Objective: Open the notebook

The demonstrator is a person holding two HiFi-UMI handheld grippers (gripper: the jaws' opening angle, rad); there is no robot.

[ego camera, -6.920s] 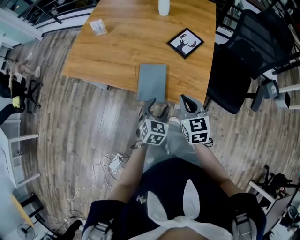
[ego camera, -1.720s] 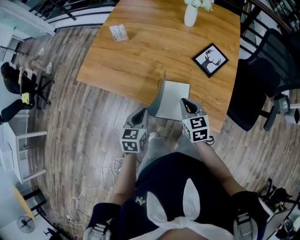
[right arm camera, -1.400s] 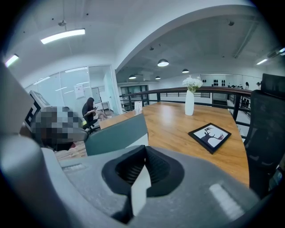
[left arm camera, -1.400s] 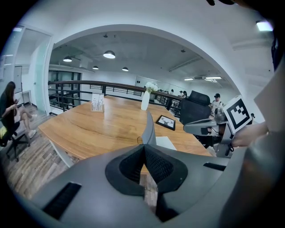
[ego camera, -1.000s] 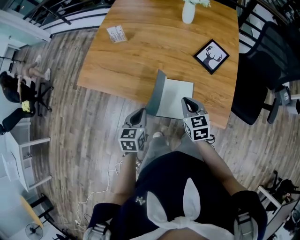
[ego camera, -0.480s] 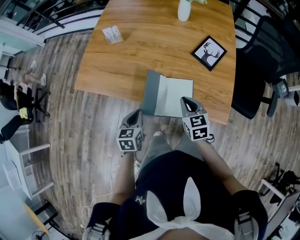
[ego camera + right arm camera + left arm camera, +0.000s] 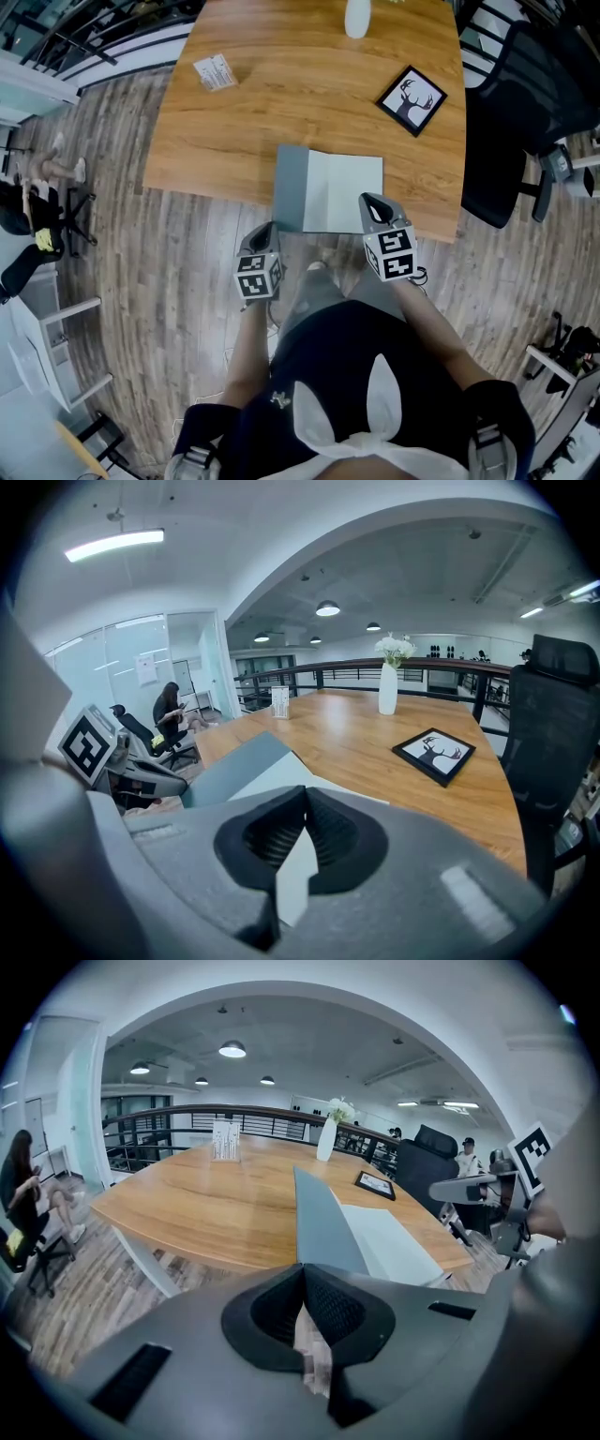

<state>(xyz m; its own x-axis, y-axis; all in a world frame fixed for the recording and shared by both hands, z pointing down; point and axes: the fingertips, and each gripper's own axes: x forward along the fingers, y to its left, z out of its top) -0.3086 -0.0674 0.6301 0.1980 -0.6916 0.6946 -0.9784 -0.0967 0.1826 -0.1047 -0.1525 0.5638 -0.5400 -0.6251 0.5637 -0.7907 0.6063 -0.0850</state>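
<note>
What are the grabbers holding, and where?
Left gripper pinches the cover at its near corner. Right gripper is shut, holding nothing.

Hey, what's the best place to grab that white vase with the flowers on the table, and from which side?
Take the white vase around its body, below the flowers, with the hand-held gripper level, coming from the near side across the table. It stands upright and slim, so a sideways grip should fit, and the flowers would likely block a grip from above.
</note>
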